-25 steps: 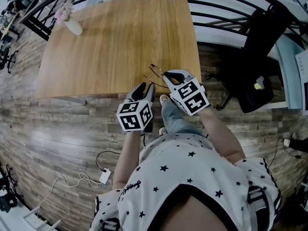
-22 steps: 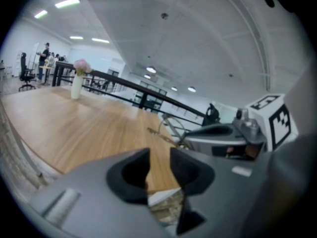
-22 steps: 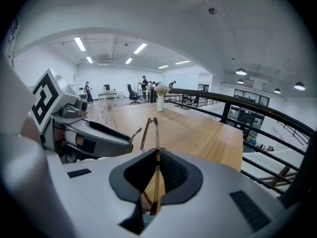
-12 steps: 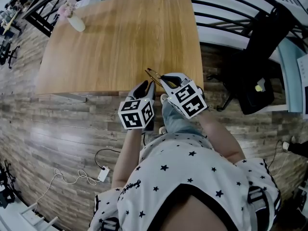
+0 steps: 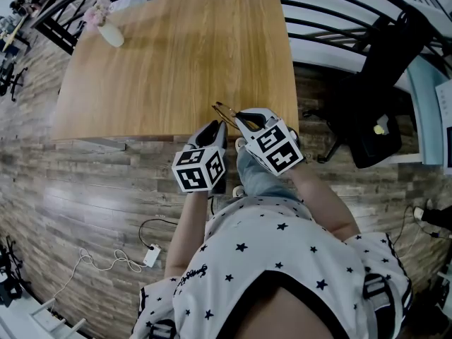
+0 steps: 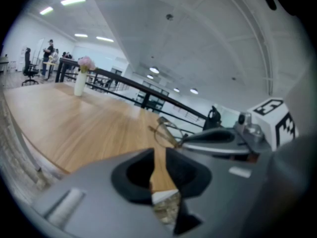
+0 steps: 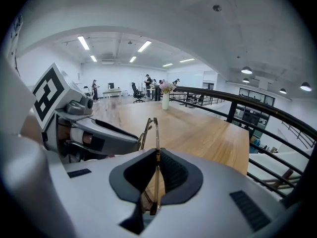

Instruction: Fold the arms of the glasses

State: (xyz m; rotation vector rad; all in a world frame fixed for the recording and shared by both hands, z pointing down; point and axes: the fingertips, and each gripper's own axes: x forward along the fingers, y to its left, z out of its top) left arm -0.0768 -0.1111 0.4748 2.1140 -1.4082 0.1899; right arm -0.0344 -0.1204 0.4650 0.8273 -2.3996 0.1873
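Note:
Thin gold-rimmed glasses (image 5: 223,109) hang over the near edge of the wooden table (image 5: 176,55). My right gripper (image 5: 237,114) is shut on them: in the right gripper view the frame (image 7: 149,127) runs edge-on between the pads of my right gripper (image 7: 156,155). My left gripper (image 5: 215,128) sits just left of them and nearer me. Its jaws have just been closing and now stand a narrow gap apart with nothing between them. In the left gripper view my left gripper (image 6: 159,158) points at the glasses (image 6: 166,132), a little short of them.
A white vase of pink flowers (image 5: 107,31) stands at the table's far left corner. A black office chair (image 5: 374,97) is to the right of the table and black railings run behind it. A cable with a white adapter (image 5: 152,258) lies on the wood floor.
The left gripper's jaws have drawn closer together. The right gripper with the glasses has shifted slightly left, towards the left gripper.

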